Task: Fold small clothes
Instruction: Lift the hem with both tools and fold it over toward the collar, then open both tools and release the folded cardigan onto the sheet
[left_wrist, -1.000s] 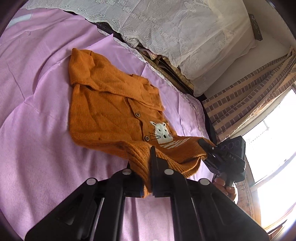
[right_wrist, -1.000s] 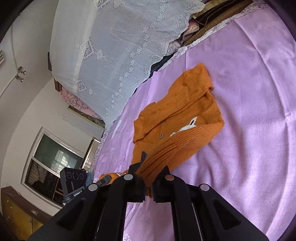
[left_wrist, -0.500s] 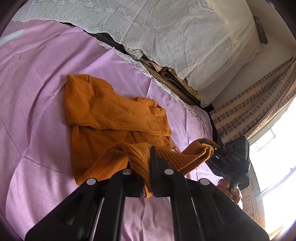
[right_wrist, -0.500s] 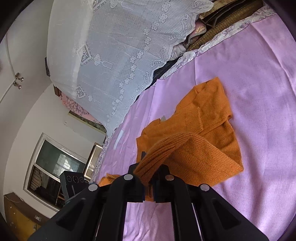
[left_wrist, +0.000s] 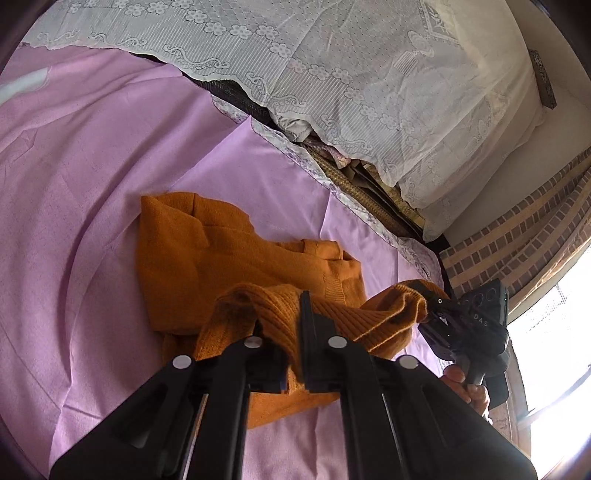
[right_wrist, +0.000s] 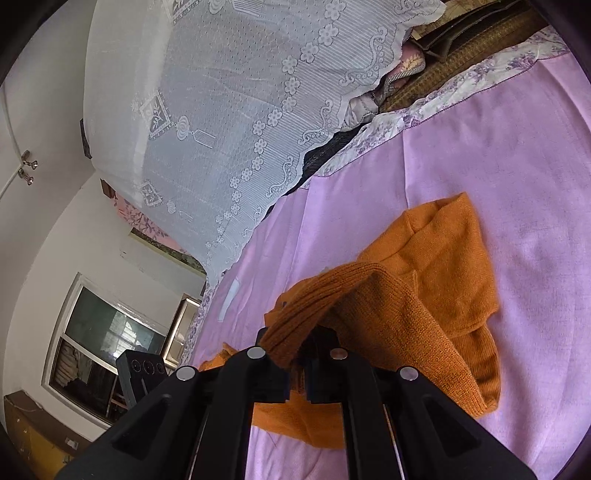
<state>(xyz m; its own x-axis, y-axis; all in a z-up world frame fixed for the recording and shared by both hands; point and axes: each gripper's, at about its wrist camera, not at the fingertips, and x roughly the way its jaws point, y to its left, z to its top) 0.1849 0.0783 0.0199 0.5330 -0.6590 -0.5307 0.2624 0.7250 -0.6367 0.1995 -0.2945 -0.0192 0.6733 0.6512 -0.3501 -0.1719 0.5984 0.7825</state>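
Observation:
A small orange knitted sweater (left_wrist: 229, 258) lies on a pink bedsheet (left_wrist: 74, 184), its sleeves folded across the chest. My left gripper (left_wrist: 284, 321) is shut on the ribbed hem at one corner and holds it lifted over the body. My right gripper (right_wrist: 299, 343) is shut on the other hem corner of the sweater (right_wrist: 424, 288); it also shows in the left wrist view (left_wrist: 439, 314), gripping the ribbed edge. The hem spans between both grippers, raised above the lower half of the sweater.
A white lace cover (left_wrist: 332, 74) drapes over stacked bedding at the head of the bed. Brick-patterned curtains (left_wrist: 517, 229) and a bright window stand to the right. A wall, a window (right_wrist: 103, 350) and a cabinet show in the right wrist view.
Both grippers have carried the hem up and forward over the sweater toward the collar. The rabbit patch and buttons are now covered by the folded-over lower half.

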